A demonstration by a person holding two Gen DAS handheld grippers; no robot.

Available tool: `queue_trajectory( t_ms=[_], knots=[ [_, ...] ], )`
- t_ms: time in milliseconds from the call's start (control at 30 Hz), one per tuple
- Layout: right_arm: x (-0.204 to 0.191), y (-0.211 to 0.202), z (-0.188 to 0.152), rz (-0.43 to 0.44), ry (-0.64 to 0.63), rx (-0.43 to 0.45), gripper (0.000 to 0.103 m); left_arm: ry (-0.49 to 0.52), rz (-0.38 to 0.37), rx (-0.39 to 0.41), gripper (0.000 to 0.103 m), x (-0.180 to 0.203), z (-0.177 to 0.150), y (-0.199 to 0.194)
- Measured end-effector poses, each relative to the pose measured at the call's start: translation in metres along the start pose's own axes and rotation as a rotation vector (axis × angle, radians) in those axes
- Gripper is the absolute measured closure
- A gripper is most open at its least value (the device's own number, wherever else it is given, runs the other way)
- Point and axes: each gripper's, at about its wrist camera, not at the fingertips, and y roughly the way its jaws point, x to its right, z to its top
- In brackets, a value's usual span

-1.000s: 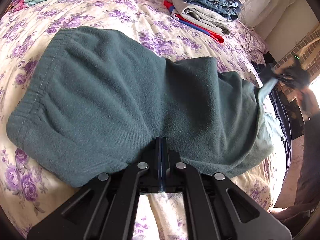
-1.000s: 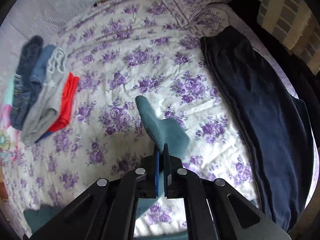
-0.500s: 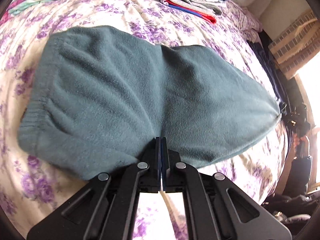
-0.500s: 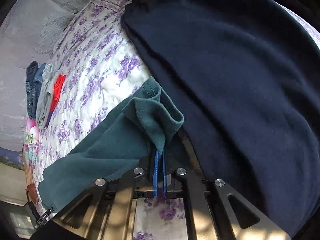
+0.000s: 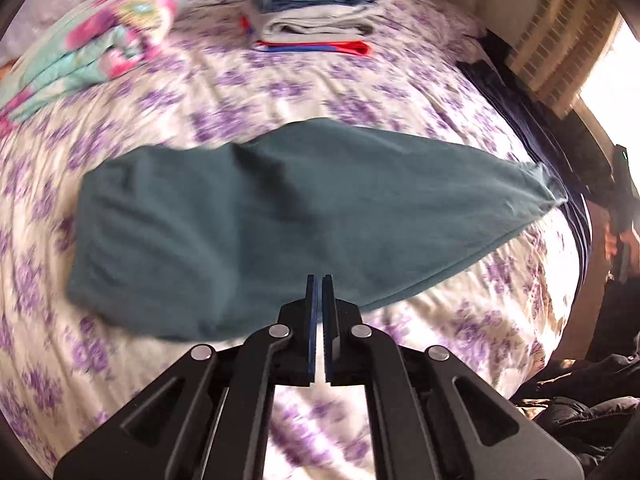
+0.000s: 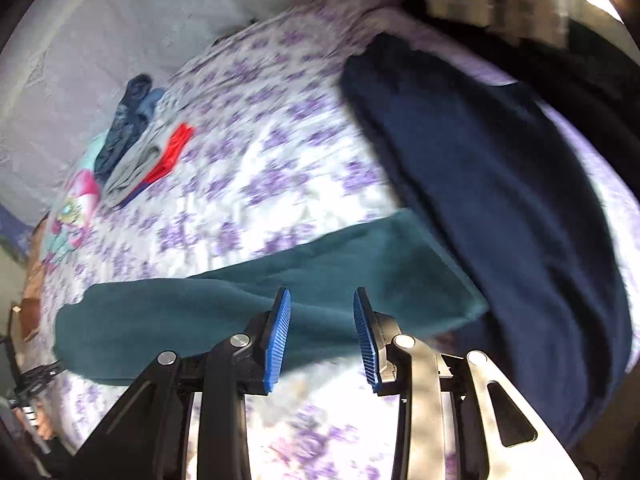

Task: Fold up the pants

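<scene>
The teal fleece pants lie stretched across the floral bed, waistband at the left, leg end at the right; they also show in the right wrist view. My left gripper is nearly shut, with a thin gap between its pads, at the pants' near edge; no cloth shows between the pads. My right gripper is open and empty just above the near edge of the pants' leg end.
Dark navy pants lie beside the teal leg end along the bed's right side. A stack of folded clothes and a colourful blanket sit at the far end of the floral bedspread. Dark clothing lies off the bed.
My right gripper has opened and let go of the leg end, which now lies flat by the navy pants. My left gripper has backed away to the pants' near edge.
</scene>
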Motion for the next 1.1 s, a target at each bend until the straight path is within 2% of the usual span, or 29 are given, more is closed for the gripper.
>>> queue_trajectory(
  t_ms=[33,100,167,233,367,500,567,667,800,967,1000,1033,1067,1100],
  knots=[
    [-0.001,0.015,0.010,0.025,0.019,-0.050,0.069,0.014,-0.007,-0.016,0.102,0.007,0.005,0.007],
    [-0.007,0.038,0.024,0.010,0.024,-0.114,0.069,0.024,-0.018,-0.046,0.102,0.014,0.011,0.022],
    [-0.023,0.048,0.028,-0.018,-0.016,-0.133,0.069,0.024,-0.008,-0.078,0.102,0.016,0.011,0.036],
    [-0.044,0.050,0.031,-0.009,-0.115,-0.136,0.069,0.013,-0.002,-0.107,0.102,0.013,0.011,0.047],
    [-0.074,0.055,0.028,-0.014,-0.356,-0.225,0.068,0.005,-0.005,-0.142,0.102,0.006,0.005,0.055],
    [-0.082,0.059,0.033,-0.132,-0.551,-0.253,0.068,-0.031,-0.018,-0.160,0.102,0.000,0.001,0.057],
    [-0.080,0.064,0.037,-0.161,-0.658,-0.262,0.068,-0.048,-0.013,-0.153,0.102,0.000,-0.004,0.055],
    [-0.082,0.073,0.029,-0.172,-0.788,-0.326,0.068,-0.093,-0.014,-0.136,0.102,-0.003,-0.012,0.054],
    [-0.083,0.076,0.015,-0.118,-0.880,-0.368,0.068,-0.143,-0.018,-0.123,0.102,-0.006,-0.016,0.053],
    [-0.075,0.088,0.012,-0.101,-0.897,-0.422,0.063,-0.156,0.015,-0.132,0.102,-0.003,-0.012,0.055],
    [-0.073,0.090,0.011,-0.089,-0.897,-0.428,0.064,-0.158,0.018,-0.132,0.102,-0.003,-0.011,0.056],
    [-0.073,0.090,0.008,-0.060,-0.912,-0.427,0.080,-0.163,0.019,-0.133,0.102,-0.004,-0.011,0.056],
    [-0.074,0.087,0.005,-0.032,-0.933,-0.424,0.092,-0.168,0.019,-0.133,0.102,-0.005,-0.011,0.056],
    [-0.074,0.083,0.006,-0.018,-0.946,-0.410,0.094,-0.173,0.019,-0.133,0.102,-0.006,-0.011,0.056]
  ],
)
